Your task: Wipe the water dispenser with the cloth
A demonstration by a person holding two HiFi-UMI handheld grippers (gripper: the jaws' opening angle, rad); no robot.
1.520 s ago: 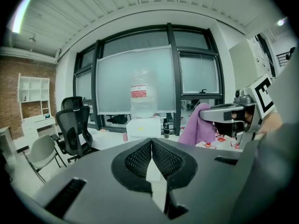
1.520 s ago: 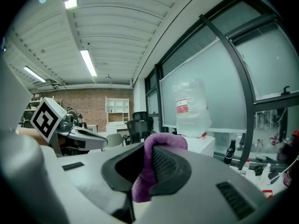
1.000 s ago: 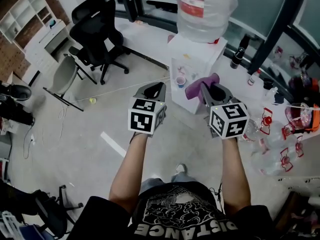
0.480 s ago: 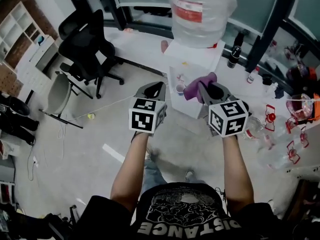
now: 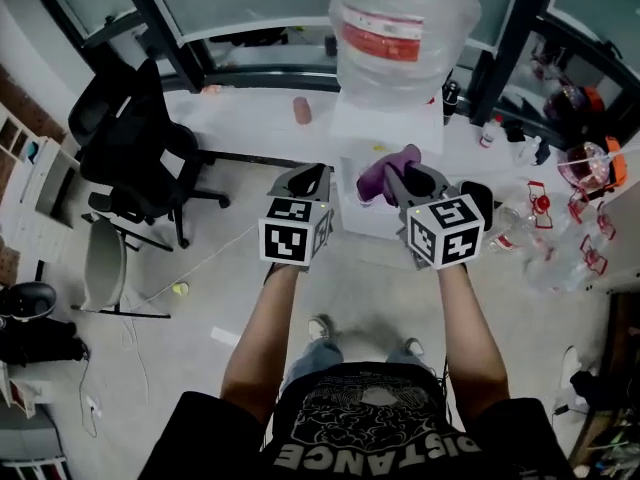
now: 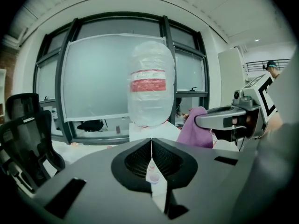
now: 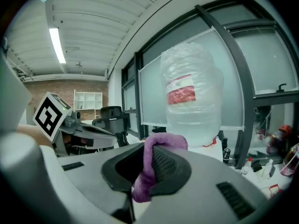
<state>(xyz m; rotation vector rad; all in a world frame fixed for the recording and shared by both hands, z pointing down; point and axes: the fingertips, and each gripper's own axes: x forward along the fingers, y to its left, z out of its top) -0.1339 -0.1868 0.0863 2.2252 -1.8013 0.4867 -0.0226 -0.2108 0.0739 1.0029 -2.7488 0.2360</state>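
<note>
The left gripper (image 6: 152,158) was pressed together and empty. The right gripper (image 7: 148,167) pinched the purple cloth (image 7: 156,141). Over the last second both had advanced across the floor (image 5: 200,308). The water dispenser (image 5: 400,123), at the floor's far edge, now stood just beyond the cloth, apparently untouched. Wiping could begin shortly.

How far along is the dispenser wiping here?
Done: the purple cloth is clamped in the right gripper. In hand: it is held up facing the water dispenser, apparently short of it. Left: all the wiping. The left gripper is shut, empty.
</note>
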